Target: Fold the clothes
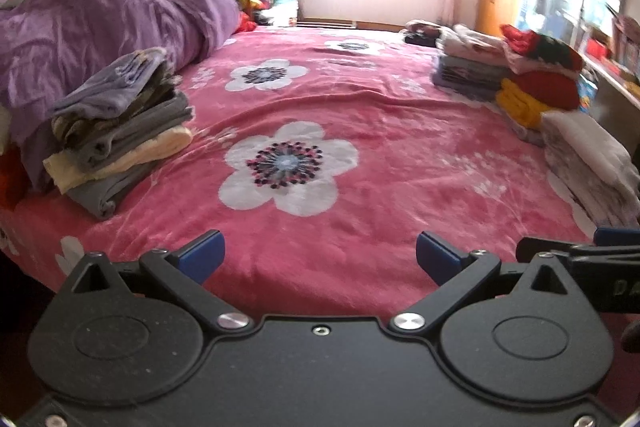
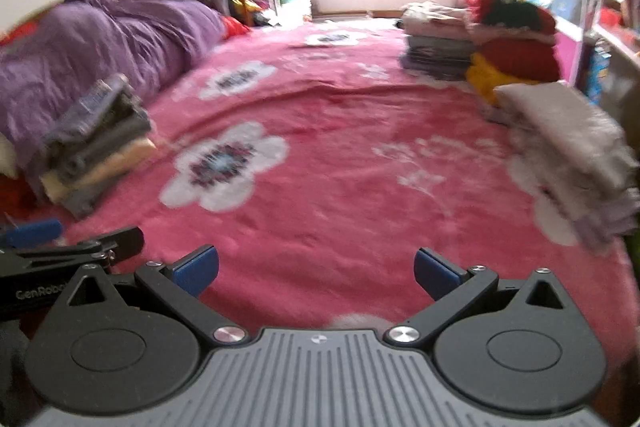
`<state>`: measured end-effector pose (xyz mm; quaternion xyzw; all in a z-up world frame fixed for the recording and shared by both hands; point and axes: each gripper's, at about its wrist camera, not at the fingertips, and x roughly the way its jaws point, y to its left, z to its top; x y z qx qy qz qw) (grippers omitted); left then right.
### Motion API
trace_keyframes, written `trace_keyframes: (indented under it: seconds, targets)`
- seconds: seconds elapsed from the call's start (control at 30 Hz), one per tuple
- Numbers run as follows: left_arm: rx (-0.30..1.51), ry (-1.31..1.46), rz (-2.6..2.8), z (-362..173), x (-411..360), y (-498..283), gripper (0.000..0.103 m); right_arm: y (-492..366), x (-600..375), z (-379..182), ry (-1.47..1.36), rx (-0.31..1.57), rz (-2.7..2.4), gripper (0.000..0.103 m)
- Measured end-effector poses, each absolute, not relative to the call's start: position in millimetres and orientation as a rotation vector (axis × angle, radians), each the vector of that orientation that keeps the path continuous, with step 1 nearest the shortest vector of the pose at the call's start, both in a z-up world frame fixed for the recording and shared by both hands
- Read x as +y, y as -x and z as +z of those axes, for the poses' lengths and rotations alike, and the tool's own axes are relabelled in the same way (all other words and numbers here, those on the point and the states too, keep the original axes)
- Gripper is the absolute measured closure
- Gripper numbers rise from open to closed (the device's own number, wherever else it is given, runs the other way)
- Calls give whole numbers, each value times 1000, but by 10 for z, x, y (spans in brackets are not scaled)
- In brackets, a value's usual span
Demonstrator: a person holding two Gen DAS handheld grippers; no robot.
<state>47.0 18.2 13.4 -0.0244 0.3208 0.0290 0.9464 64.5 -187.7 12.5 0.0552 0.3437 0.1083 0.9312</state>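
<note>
Between the wide-spread fingers of the left gripper [image 1: 320, 257] and right gripper [image 2: 316, 273], only pink blanket [image 1: 360, 147] is seen; folded clothes [image 1: 120, 123] are stacked well left.

Two grippers show, a left gripper [image 1: 320, 255] and a right gripper [image 2: 316, 269]. One bed [image 1: 360, 227] carries one purple quilt [image 1: 100, 15] and four stacks of folded clothes: one left stack [image 1: 120, 131], three along the right edge [image 1: 540, 83].

A stack of folded clothes [image 1: 120, 135] is set at the bed's [image 1: 360, 247] left; more piles [image 1: 520, 79] are ranged along its right.
</note>
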Motion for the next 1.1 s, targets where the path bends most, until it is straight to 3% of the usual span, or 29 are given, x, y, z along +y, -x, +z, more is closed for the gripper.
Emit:
trace_keyframes:
  seconds: [0.2, 0.5, 0.73, 0.97, 1.03, 1.1]
  targets:
    - [595, 211, 57, 54, 692, -699, 1, -1122, -1887, -10, -236, 691, 338, 0]
    - [443, 261, 188, -19, 1584, -1062, 1, -1794, -1829, -343, -264, 458, 490, 0]
    - [457, 288, 251, 76, 2071, -1501, 1, -2134, -2031, -748, -374, 551, 482, 0]
    - [340, 56, 301, 210, 2322, -1899, 2, -2322, -2139, -1031, -386, 575, 438, 0]
    - [310, -33, 325, 243, 2375, -2051, 5, -2324, -2117, -1040, -359, 555, 412, 0]
    - [326, -92, 350, 242, 2441, -2248, 19, -2350, -2129, -1060, -364, 548, 401, 0]
